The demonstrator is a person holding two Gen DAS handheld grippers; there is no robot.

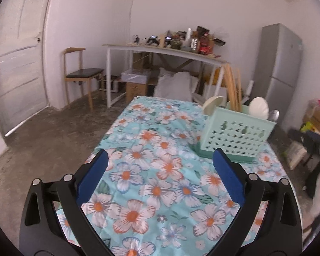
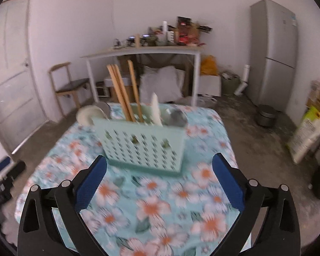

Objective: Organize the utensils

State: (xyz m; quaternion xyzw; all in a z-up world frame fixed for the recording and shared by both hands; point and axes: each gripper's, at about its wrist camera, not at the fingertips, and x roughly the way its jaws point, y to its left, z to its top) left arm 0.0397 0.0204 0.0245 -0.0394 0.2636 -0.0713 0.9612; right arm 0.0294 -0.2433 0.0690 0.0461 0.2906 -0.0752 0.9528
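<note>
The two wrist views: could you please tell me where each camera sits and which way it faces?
Left wrist: on the left tool, angled down across the floral tablecloth; utensil caddy ahead-right; open blue pads frame it.
Right wrist: on the right tool, facing the caddy with its chopsticks head-on; open pads show.
Shared: caddy, tablecloth, desk, fridge.

A home room: fridge (image 2: 274, 51), chair (image 1: 81, 74), cluttered desk (image 2: 143, 51).

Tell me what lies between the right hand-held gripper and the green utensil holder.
Only bare floral tablecloth lies between the open right hand-held gripper and the green utensil holder, as the right wrist view shows.
</note>
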